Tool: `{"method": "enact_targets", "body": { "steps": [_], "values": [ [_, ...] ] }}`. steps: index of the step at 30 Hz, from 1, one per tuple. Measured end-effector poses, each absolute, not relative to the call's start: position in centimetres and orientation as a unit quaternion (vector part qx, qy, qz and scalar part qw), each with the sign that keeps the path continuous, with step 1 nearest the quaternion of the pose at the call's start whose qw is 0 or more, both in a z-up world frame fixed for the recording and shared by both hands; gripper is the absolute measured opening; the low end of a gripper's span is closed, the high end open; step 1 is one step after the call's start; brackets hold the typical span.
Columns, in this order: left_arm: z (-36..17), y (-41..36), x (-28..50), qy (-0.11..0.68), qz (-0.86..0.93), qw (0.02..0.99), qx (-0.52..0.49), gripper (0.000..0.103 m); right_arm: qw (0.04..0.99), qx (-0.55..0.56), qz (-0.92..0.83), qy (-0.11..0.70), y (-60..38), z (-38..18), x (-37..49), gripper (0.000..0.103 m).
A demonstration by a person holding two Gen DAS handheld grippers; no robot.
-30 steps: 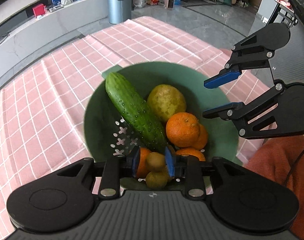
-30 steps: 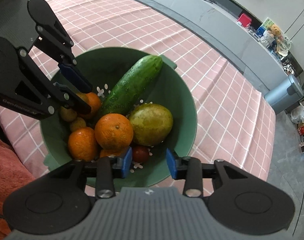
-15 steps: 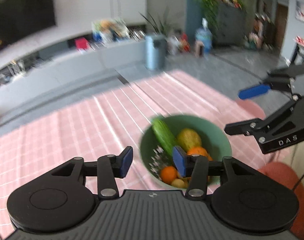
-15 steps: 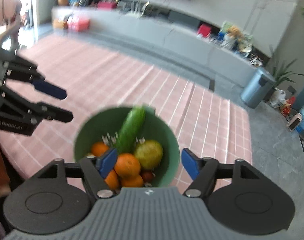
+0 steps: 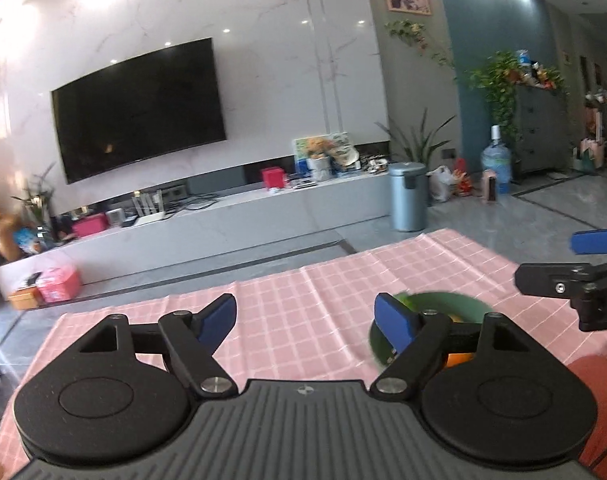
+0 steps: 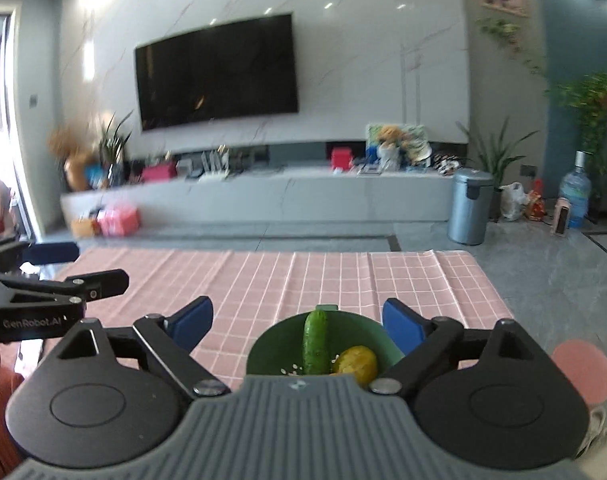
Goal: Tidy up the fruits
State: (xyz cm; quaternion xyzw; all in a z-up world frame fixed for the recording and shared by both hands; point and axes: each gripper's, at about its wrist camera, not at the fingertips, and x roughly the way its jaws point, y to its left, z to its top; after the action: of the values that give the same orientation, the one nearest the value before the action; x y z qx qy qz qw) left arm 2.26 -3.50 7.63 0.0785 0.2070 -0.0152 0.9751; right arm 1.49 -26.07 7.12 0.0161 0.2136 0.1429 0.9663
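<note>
A green bowl (image 6: 363,330) sits at the near edge of the pink checked tablecloth (image 6: 303,276). It holds a cucumber (image 6: 315,342) and a yellow-green fruit (image 6: 355,364); other fruit is hidden behind the gripper body. In the left wrist view the bowl (image 5: 443,304) is half hidden behind my right finger, with an orange (image 5: 457,358) peeking out. My left gripper (image 5: 305,318) is open wide and empty, raised back from the bowl. My right gripper (image 6: 297,322) is open wide and empty, above the bowl's near side. Each gripper shows in the other's view.
The cloth-covered table (image 5: 303,300) stretches ahead. Beyond it are a low TV bench (image 6: 263,196), a wall TV (image 6: 215,72), a grey bin (image 6: 469,212), plants and a water bottle (image 6: 575,196). A round pink stool (image 6: 583,368) stands at the right.
Both grippers have lifted up and back from the bowl, tilted level and opened wider. The small fruit between the left fingers a second ago is no longer there.
</note>
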Motion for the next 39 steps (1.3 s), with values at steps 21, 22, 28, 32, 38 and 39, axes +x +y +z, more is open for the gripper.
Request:
{"method": "enact_targets", "body": {
  "steps": [21, 22, 28, 32, 38, 39],
  "values": [
    [1.1, -3.3, 1.5, 0.263, 0.022, 0.962, 0.065, 0.093, 0.971, -0.015, 0.096, 0.22, -22.2, -2.6, -0.6, 0.095],
    [0.9, -3.3, 1.8, 0.269, 0.021, 0.961, 0.064, 0.093, 0.969, -0.013, 0.099, 0.225, -22.3, -2.9, -0.4, 0.095],
    [-0.4, -3.4, 1.9, 0.294, 0.02, 0.954, 0.061, 0.093, 0.965, 0.003, 0.103, 0.243, -22.9, -3.9, 0.6, 0.095],
    [-0.8, -3.0, 1.8, 0.302, 0.018, 0.951, 0.06, 0.093, 0.962, 0.007, 0.104, 0.252, -22.8, -4.2, 0.7, 0.095],
    [-1.0, -2.7, 1.8, 0.308, 0.018, 0.95, 0.056, 0.093, 0.962, 0.008, 0.105, 0.25, -22.8, -4.1, 0.4, 0.095],
    [-1.0, -2.7, 1.8, 0.308, 0.018, 0.95, 0.055, 0.093, 0.962, 0.006, 0.106, 0.252, -22.8, -4.1, 0.4, 0.095]
  ]
}}
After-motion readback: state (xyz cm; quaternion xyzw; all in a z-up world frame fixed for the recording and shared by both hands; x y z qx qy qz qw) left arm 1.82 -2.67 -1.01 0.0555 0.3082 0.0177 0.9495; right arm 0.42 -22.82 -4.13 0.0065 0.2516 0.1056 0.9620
